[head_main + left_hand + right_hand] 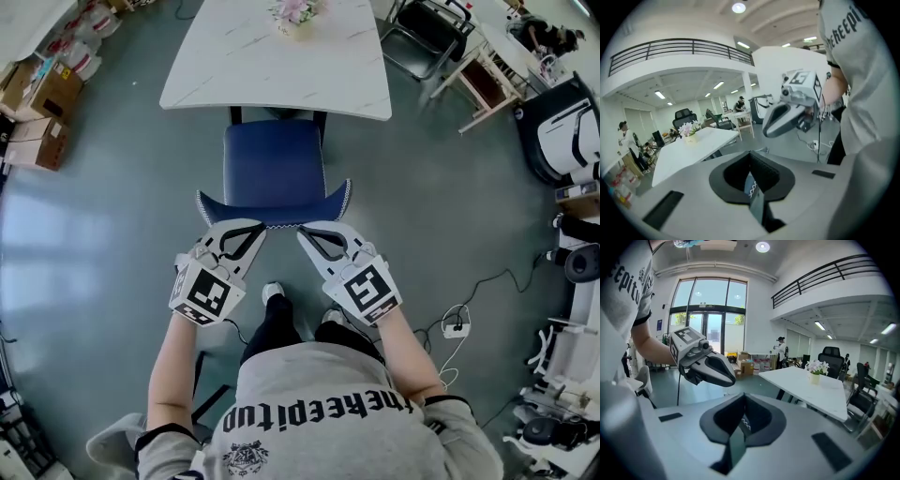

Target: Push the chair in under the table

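The chair has a dark blue seat [272,164] and a backrest [274,217] with white zigzag trim along its top. It stands pulled out from the white marble table [234,70], backrest toward me. My left gripper [259,228] and right gripper [303,232] sit side by side at the middle of the backrest's top edge, both shut on it. In the left gripper view the trimmed blue cloth [751,186] shows pinched between the pads, with the right gripper [768,132] beside it. The right gripper view shows the same trim [745,423] clamped, and the left gripper [730,380] alongside.
A pot of pink flowers [297,17] stands on the table's far end. Cardboard boxes [37,103] line the left. A black chair [427,33] and a wooden desk [487,80] stand at the upper right. Cables and a power strip [457,328] lie on the floor to my right.
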